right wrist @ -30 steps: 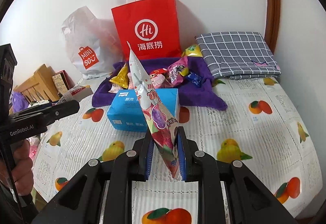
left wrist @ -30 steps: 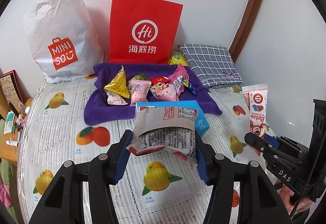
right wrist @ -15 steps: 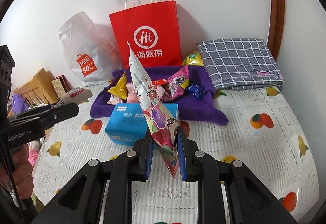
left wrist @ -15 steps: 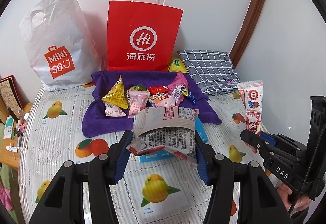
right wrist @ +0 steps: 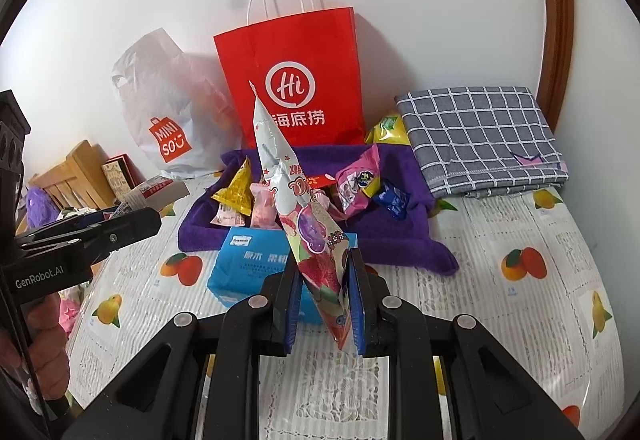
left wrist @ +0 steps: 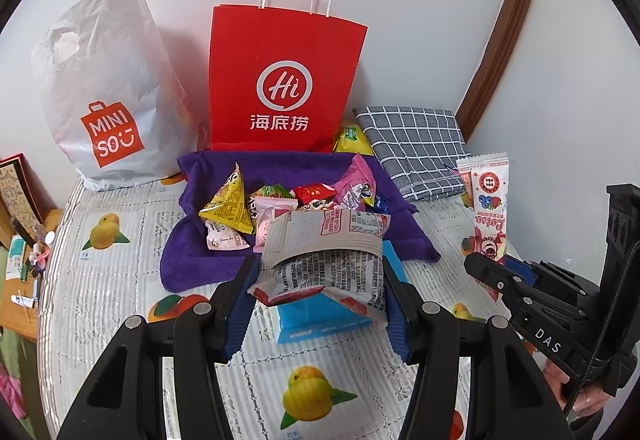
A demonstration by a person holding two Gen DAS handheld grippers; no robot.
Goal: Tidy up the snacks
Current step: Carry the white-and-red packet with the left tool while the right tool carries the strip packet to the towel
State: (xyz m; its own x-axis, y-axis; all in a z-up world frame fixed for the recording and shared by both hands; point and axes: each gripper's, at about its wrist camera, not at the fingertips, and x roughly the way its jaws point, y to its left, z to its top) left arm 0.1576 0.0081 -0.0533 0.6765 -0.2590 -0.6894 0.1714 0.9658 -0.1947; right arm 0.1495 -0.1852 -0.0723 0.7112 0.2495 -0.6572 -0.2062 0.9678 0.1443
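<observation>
1. White bag (left wrist: 96, 92) stands at the far left against the wall, left of the red bag (left wrist: 280, 80); its base nearly meets the purple towel's (left wrist: 200, 260) left corner.
2. Left of the white bag the table (left wrist: 120, 320) curves down to its edge, with small clutter below it.
3. Red bag stands upright against the wall, directly behind the towel, top open.
4. Loose snacks (left wrist: 288, 204) lie heaped on the towel in front of the red bag; a yellow triangle pack (left wrist: 226, 206) is leftmost.
5. Left gripper (left wrist: 320, 300) is held in front of the towel, fingers spread wide and pressing both sides of a folded white packet (left wrist: 324, 256), which is lifted off the table.
6. A blue tissue pack (right wrist: 252, 268) lies on the table just in front of the towel, under the white packet.
7. Right gripper (right wrist: 324, 300) has its fingers narrowly closed on the lower end of a long pink packet (right wrist: 292, 200), which points up toward the red bag.
8. Bare tablecloth lies in front of the tissue pack and right of the towel.
9. Checked cloth (right wrist: 480, 140), folded, lies right of the red bag by the wall, touching the towel's far right corner.
</observation>
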